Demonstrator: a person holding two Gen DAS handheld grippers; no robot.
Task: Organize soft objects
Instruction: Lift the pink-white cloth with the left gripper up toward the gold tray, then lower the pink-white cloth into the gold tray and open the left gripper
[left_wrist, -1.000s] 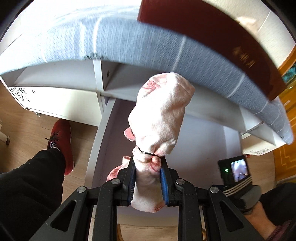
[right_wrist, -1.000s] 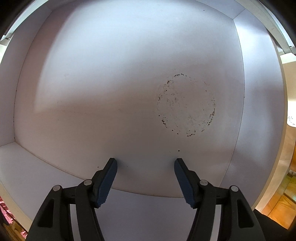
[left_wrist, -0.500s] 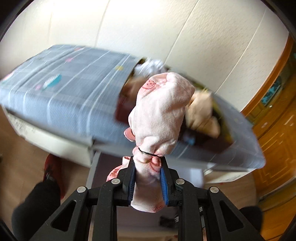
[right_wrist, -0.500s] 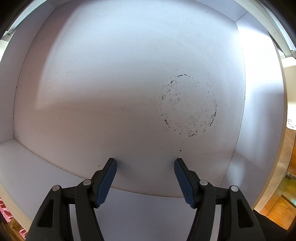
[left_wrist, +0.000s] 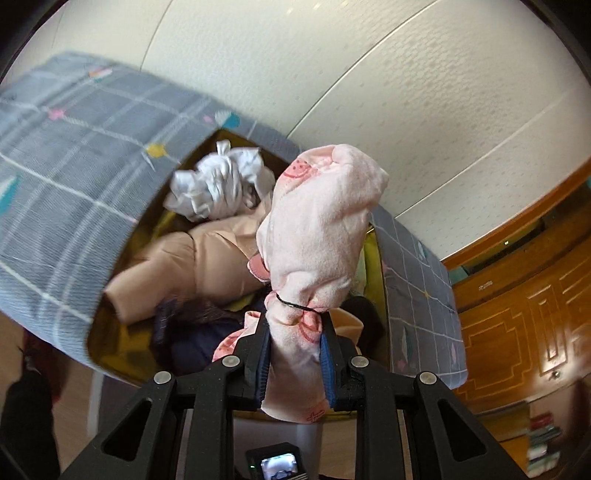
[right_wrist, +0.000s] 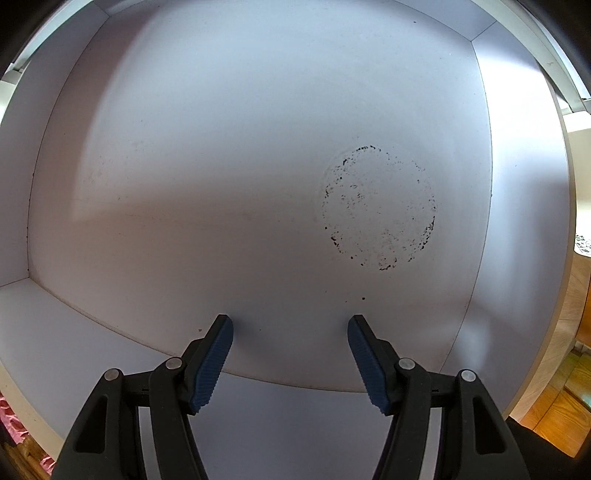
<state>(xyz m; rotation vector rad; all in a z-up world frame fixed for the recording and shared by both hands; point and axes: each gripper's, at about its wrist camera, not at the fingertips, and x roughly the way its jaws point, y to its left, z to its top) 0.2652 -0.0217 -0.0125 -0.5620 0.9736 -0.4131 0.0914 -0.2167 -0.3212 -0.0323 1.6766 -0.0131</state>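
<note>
Your left gripper (left_wrist: 295, 354) clamps a pink bundle (left_wrist: 317, 236) above a grey checked storage box (left_wrist: 74, 177) of clothes, with a cream wall (left_wrist: 332, 74) behind and wood panelling (left_wrist: 517, 314) to the right. Your right gripper (right_wrist: 290, 354) hangs half-open, empty, over a white drawer (right_wrist: 221, 166) with a dark ring stain (right_wrist: 380, 206).

The left wrist view looks along its tongs (left_wrist: 295, 354), slanting down from above into an open grey checked fabric storage box (left_wrist: 74, 192), with a pale panelled wall (left_wrist: 332, 74) behind. The right wrist view looks straight down between its tongs (right_wrist: 290, 328), close onto a white drawer bottom (right_wrist: 240, 184). The two views share no visible part of the scene.
</note>
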